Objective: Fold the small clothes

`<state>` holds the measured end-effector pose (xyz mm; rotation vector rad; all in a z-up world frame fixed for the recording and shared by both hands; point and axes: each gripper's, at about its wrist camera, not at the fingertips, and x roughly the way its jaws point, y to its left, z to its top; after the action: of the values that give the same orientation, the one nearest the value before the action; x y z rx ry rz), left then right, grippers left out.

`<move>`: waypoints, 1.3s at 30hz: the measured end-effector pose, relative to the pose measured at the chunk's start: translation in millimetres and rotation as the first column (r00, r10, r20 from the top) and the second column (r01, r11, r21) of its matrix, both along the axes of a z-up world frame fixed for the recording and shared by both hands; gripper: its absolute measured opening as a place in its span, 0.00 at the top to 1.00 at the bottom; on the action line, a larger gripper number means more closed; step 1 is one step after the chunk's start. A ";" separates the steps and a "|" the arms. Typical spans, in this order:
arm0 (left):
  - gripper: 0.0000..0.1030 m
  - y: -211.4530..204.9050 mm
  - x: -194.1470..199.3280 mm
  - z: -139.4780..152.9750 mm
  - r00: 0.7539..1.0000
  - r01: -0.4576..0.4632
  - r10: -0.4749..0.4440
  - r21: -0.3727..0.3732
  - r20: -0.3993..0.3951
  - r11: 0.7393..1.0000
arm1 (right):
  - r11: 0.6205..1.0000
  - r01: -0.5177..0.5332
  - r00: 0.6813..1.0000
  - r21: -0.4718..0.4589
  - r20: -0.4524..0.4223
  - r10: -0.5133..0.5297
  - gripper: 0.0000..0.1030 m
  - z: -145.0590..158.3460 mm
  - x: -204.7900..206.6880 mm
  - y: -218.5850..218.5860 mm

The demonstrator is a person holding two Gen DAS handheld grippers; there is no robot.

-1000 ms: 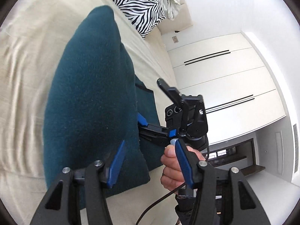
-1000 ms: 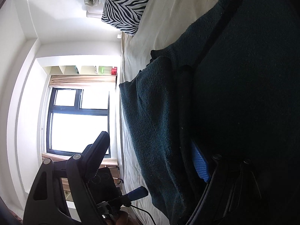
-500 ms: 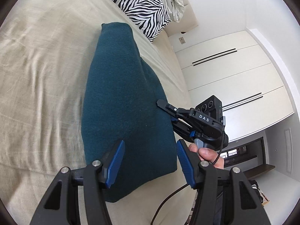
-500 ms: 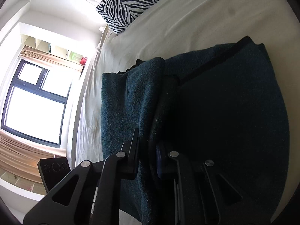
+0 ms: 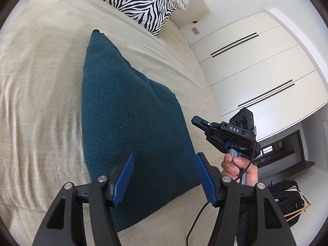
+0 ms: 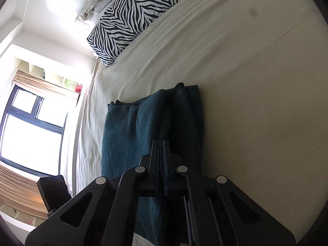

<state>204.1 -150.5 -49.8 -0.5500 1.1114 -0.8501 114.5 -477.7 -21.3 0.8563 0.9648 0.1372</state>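
Both grippers have drawn back: right gripper (image 6: 161, 143) clamped empty, left gripper (image 5: 163, 176) opening, empty; teal garment (image 5: 127, 127) lies folded on bed (image 5: 41, 102).

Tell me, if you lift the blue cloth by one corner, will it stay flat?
Probably not. The cloth looks like soft knit and lies in rounded folds, so it would likely droop and unfold. Its fuzzy surface should grip rather than slip.
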 end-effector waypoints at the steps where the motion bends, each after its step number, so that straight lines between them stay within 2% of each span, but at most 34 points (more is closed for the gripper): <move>1: 0.38 -1.3 -0.7 0.7 1.000 0.002 -0.002 0.004 0.006 1.000 | 1.000 0.016 1.000 0.012 0.004 -0.016 0.98 0.9 -0.5 -5.1; 3: 0.38 -2.6 0.5 -1.4 1.000 -0.006 0.006 0.008 0.009 1.000 | 0.999 0.000 1.000 0.037 0.016 -0.001 0.97 0.7 -6.1 -8.9; 5: 0.38 -2.0 2.7 -7.1 1.000 -0.012 0.012 0.002 -0.005 1.000 | 0.989 -0.021 0.998 0.148 0.054 0.013 0.96 -2.1 -9.7 -9.3; 6: 0.38 -1.1 2.8 -9.3 1.000 -0.014 0.014 0.002 -0.010 1.000 | 0.985 -0.025 0.998 0.172 0.069 0.014 0.95 -2.0 -9.9 -6.1; 9: 0.37 2.1 -0.4 -13.5 1.000 -0.010 0.010 0.005 -0.013 1.000 | 0.984 -0.049 0.997 0.171 0.071 0.038 0.69 -2.9 -7.3 9.0; 10: 0.37 3.3 -0.2 -13.4 1.000 -0.009 0.009 0.006 -0.013 1.000 | 0.984 -0.053 0.997 0.172 0.055 0.044 0.49 -5.4 -4.2 14.6; 11: 0.37 4.0 0.4 -13.5 1.000 -0.010 0.010 0.006 -0.013 1.000 | 0.985 -0.045 0.999 0.169 0.036 0.040 0.41 -9.6 1.5 22.3; 12: 0.37 4.0 0.8 -13.2 1.000 -0.012 0.012 0.005 -0.013 1.000 | 0.986 -0.037 0.999 0.162 0.021 0.034 0.39 -13.7 5.2 25.8; 16: 0.37 4.4 0.8 -13.6 1.000 -0.010 0.010 0.003 -0.009 1.000 | 0.986 -0.057 0.998 0.156 -0.009 0.059 0.39 -26.3 12.9 38.4; 18: 0.36 4.2 -0.5 -13.9 1.000 -0.008 0.008 0.005 -0.010 1.000 | 0.988 -0.081 0.994 0.132 -0.060 0.090 0.42 -37.7 19.1 50.0; 19: 0.36 4.3 -0.7 -14.4 1.000 -0.008 0.008 0.004 -0.012 1.000 | 0.989 -0.087 0.992 0.122 -0.077 0.096 0.48 -42.1 20.5 54.6; 20: 0.36 4.1 -0.6 -14.8 1.000 -0.009 0.009 0.004 -0.012 1.000 | 0.989 -0.091 0.991 0.115 -0.088 0.101 0.60 -46.1 22.8 58.5; 23: 0.36 3.3 -1.0 -13.1 1.000 -0.005 0.005 0.009 -0.011 1.000 | 0.995 -0.065 0.992 0.072 -0.101 0.072 0.85 -49.7 26.8 61.3; 27: 0.36 0.4 -0.3 -7.7 1.000 0.000 0.000 0.017 -0.007 1.000 | 0.997 -0.078 0.994 0.001 -0.081 0.078 0.87 -36.4 31.3 64.2; 34: 0.36 -11.8 -0.5 -0.1 1.000 0.021 -0.021 0.015 0.012 1.000 | 0.997 -0.060 0.998 -0.038 -0.017 0.060 0.88 1.0 26.7 42.8; 37: 0.36 -15.6 -0.5 -0.4 1.000 0.026 -0.026 0.019 0.015 0.999 | 0.999 -0.038 0.998 -0.038 -0.050 0.036 0.88 -7.8 21.1 31.2; 39: 0.36 -16.1 -0.2 -1.6 0.999 0.029 -0.029 0.022 0.016 0.999 | 1.000 -0.010 0.997 -0.022 -0.078 0.008 0.88 -24.1 14.5 22.3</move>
<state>203.9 -166.6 -51.4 -0.5091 1.1150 -0.8655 129.0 -455.5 -45.4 0.8419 1.0411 0.1014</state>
